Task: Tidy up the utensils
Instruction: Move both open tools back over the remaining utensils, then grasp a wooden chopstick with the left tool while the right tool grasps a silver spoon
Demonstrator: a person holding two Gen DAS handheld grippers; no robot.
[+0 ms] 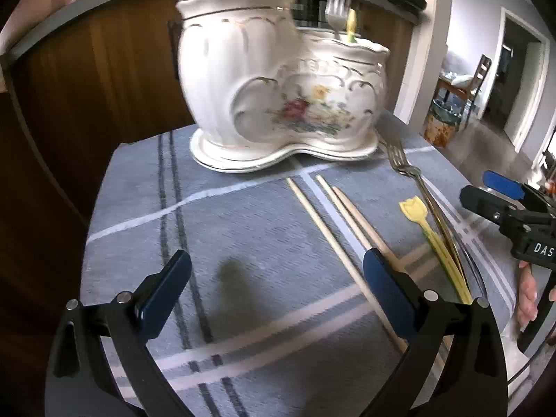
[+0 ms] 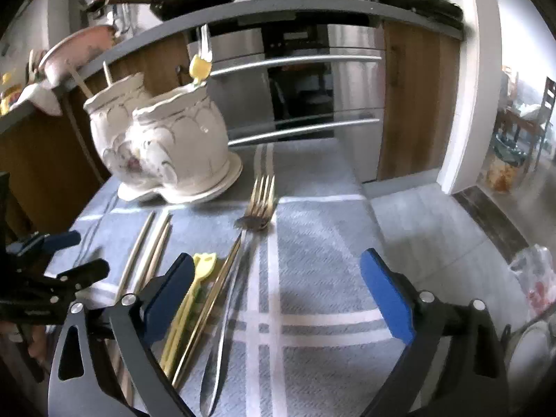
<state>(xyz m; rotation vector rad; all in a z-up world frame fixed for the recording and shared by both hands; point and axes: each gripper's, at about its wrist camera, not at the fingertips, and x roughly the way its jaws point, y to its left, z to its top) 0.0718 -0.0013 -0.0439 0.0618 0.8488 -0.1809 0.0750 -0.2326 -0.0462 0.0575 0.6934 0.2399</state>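
Both tools are hanging over the table [image 1: 243,229] with nothing in them. The left tool [image 1: 278,292] has its blue pads spread wide over bare cloth; the wooden chopsticks [image 1: 333,229] run just past its right pad, so it looks lined up to go for those. The right tool [image 2: 278,295] is spread wide too, and a silver fork [image 2: 243,260] with a gold fork under it lies in the gap, closer to its left pad, tines pointing away toward the holder. Nothing is pinched yet.

Right beside that left pad sits the little yellow pick [image 2: 189,299], tucked against the fork handles. Everything loose is laid out roughly parallel, handles toward the tools, which makes each one easy to grab from the near end.

Further out, ahead of both tools, stands the white ceramic holder [image 1: 271,83] on its saucer. It has two compartments: the tall one already has wooden sticks poking out, the lower one a fork and a yellow pick. So the sorting rule seems to be sticks in the tall side, forks and picks in the low side.
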